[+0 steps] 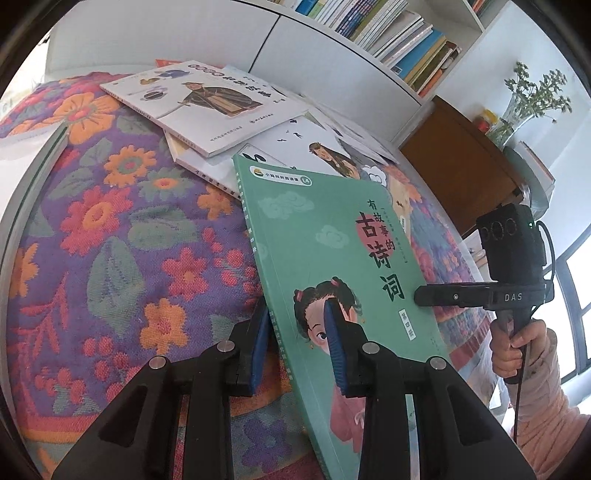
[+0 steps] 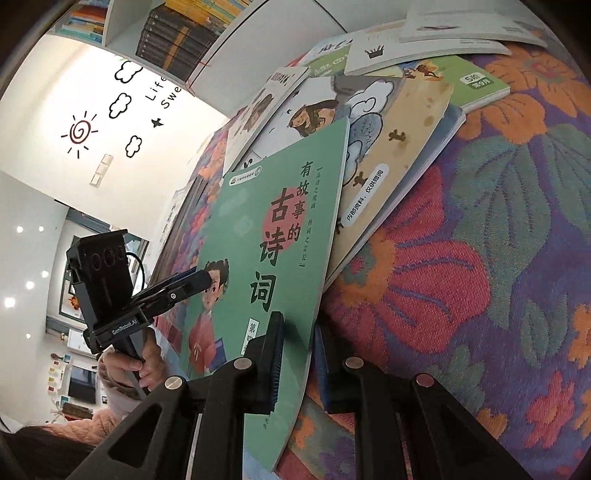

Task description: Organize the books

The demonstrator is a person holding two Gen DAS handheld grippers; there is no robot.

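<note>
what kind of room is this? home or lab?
Likely a home, perhaps a child's or family room: a bookshelf packed with books, cloud and sun wall stickers, a vase of greenery, and children's picture books on a floral cloth.

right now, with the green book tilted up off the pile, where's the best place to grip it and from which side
Grip the green book by its two long edges near the bottom end, one tongs from each side, as now: left tongs shut on the spine edge, right tongs on the open edge. It is thin and flat, and its far end rests on the pile, so only the near edges are free.
</note>
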